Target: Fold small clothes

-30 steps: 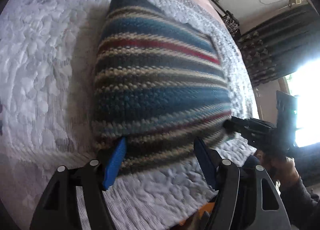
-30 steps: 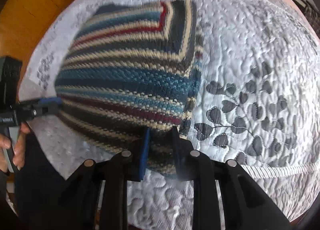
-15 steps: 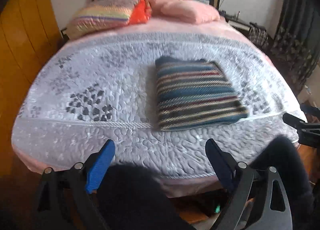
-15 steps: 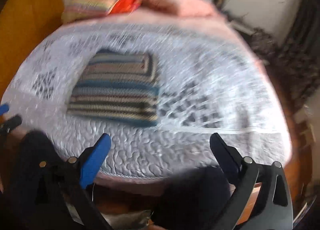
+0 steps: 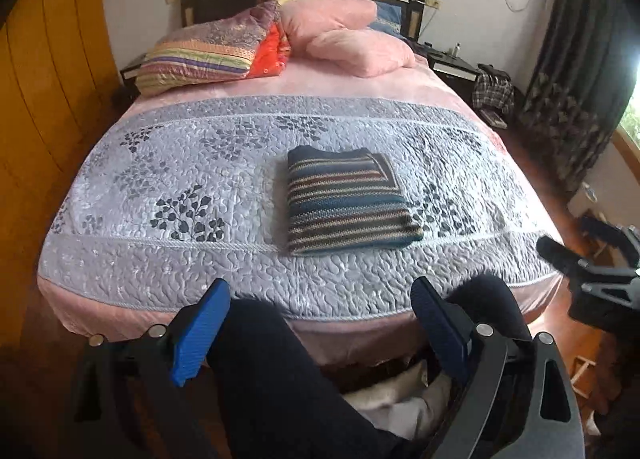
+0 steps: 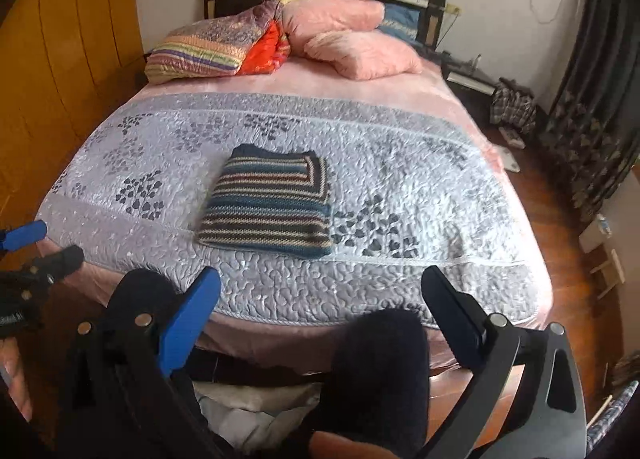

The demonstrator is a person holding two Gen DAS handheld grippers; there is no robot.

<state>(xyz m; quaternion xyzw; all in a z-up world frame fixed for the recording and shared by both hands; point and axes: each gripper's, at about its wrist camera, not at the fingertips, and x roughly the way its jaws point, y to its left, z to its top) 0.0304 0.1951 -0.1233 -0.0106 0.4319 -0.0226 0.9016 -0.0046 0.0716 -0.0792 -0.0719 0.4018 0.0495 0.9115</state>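
Nearest, the left hand-held gripper [image 5: 316, 323] and right hand-held gripper [image 6: 320, 311] both hang wide open and hold nothing, above the person's dark-clad knees [image 5: 272, 371] at the foot of the bed [image 5: 120, 279]. Beyond them the striped sweater [image 5: 344, 203] lies as a tidy rectangle on the grey quilt [image 5: 192, 179], well apart from both grippers, so folding looks finished and the next move is probably fetching another garment. No unfolded clothes show on the bed, and the pale heap [image 5: 384, 399] between the knees is too hidden to identify.
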